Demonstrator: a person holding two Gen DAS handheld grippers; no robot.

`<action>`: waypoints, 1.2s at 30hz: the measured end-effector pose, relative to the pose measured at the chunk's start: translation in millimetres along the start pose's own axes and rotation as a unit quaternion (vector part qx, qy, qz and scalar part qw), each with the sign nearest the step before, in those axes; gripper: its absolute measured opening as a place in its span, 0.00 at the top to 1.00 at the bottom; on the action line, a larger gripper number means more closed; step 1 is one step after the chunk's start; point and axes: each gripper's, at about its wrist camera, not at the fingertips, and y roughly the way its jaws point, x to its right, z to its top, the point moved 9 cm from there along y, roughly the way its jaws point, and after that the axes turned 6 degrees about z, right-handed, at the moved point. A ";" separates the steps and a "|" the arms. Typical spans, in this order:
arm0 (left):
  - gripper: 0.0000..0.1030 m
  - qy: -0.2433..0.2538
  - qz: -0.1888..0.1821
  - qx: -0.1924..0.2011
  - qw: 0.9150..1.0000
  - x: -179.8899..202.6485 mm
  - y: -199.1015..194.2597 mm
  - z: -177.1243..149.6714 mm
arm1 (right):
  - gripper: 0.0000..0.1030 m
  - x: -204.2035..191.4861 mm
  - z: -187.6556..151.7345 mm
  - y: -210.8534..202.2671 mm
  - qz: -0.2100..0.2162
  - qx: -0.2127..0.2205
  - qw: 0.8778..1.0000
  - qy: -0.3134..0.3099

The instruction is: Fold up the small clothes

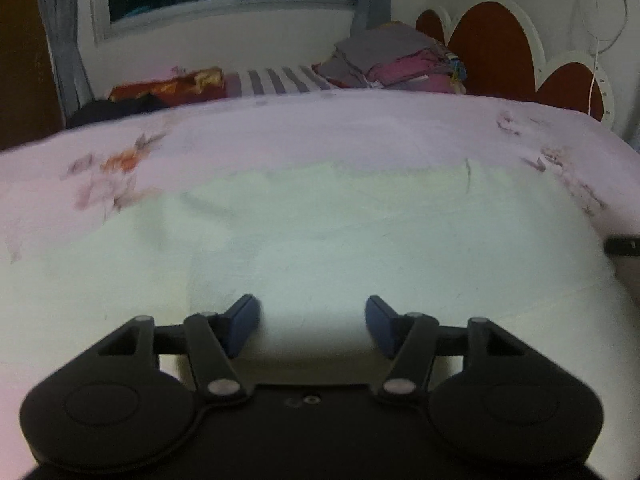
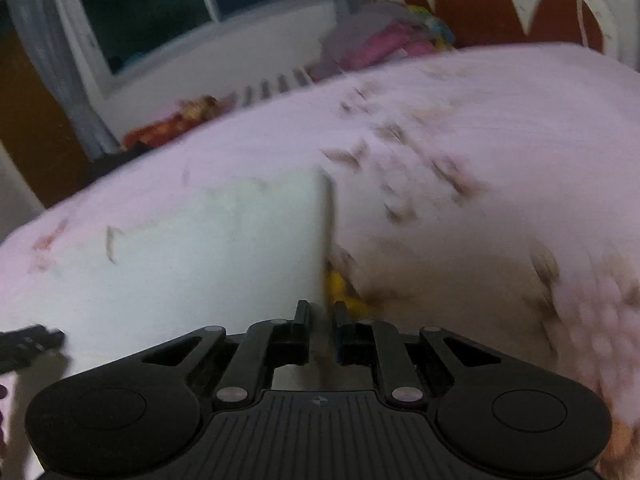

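The right tongs [image 2: 320, 320] pinch the white cloth's [image 2: 224, 256] edge, the left tongs [image 1: 312, 326] gape empty above it, so a tug could drag it crooked.

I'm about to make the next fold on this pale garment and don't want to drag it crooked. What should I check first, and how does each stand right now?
1. Right gripper clamped on the pale garment's edge: ok, jaws closed on the raised right edge.
2. Left gripper holding cloth: not ok, jaws open over the garment.
3. Garment lying flat: not ok, a crease shows near its far left part.
4. Fold target on the pink floral bedsheet free: ok, bare beyond the garment.
5. Yellow item under the lifted edge free of the grip: cannot tell.
6. Sharp view: not ok, right wrist view is motion-blurred.
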 end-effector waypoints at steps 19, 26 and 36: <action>0.30 -0.058 0.018 -0.032 0.998 -26.5 52.3 27.4 | 0.88 18.9 86.7 89.3 -0.023 -0.011 0.999 0.044; 0.30 -0.058 0.024 -0.014 0.998 -16.0 29.6 16.0 | 0.88 12.7 56.8 68.6 -0.026 -0.042 0.999 0.023; 0.21 -0.079 0.016 0.002 0.997 -15.5 -7.6 -13.7 | 0.88 -4.2 0.2 -7.0 -0.030 -0.038 0.998 -0.044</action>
